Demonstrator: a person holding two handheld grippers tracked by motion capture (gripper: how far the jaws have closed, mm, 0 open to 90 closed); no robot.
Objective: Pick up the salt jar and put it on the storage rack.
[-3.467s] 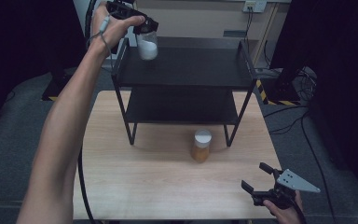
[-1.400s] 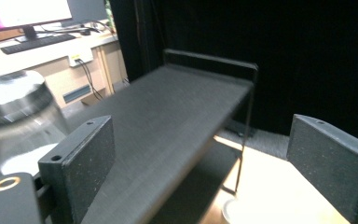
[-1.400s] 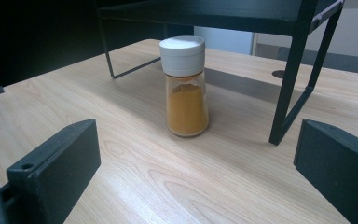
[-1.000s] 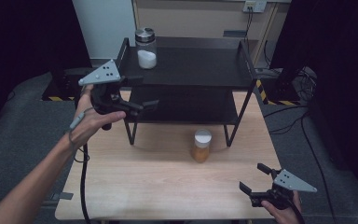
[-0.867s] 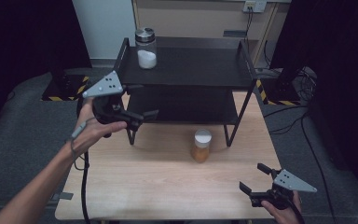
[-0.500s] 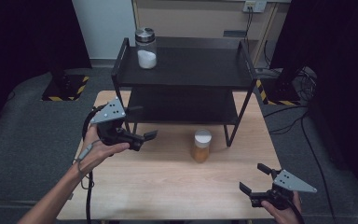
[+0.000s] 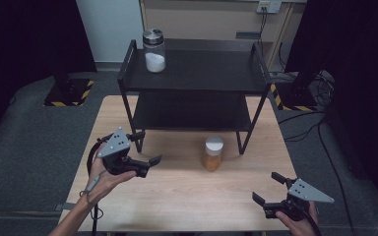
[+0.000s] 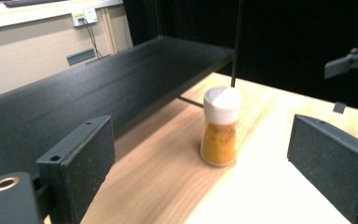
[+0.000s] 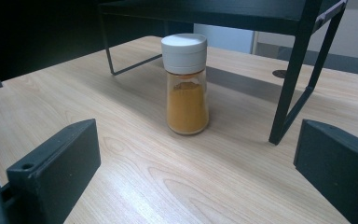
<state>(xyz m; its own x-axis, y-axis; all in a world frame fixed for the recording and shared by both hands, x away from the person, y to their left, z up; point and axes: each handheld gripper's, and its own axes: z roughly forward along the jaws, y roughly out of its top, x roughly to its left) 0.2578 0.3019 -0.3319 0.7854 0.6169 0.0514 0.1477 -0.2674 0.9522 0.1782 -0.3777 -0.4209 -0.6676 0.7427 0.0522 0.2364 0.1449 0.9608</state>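
Note:
A spice jar (image 7: 213, 153) of orange powder with a white lid stands on the wooden table (image 7: 177, 196) in front of the black rack (image 7: 194, 73). My left gripper (image 7: 146, 146) hovers low over the table, left of the jar and apart from it, open and empty. In the left gripper view the jar (image 8: 220, 127) stands ahead, beyond the wide jaws of the left gripper (image 8: 198, 182). My right gripper (image 7: 266, 187) rests open near the table's front right corner. In the right gripper view the right gripper (image 9: 198, 163) faces the jar (image 9: 185, 88).
A glass jar (image 7: 154, 50) with white powder and a metal lid stands on the rack's top shelf at the left. The rack's front legs (image 7: 246, 129) stand on the table close behind the spice jar. Dark floor surrounds the table.
My left hand has come down from in front of the rack's upper shelf to table height left of the spice jar. The right gripper has stayed put.

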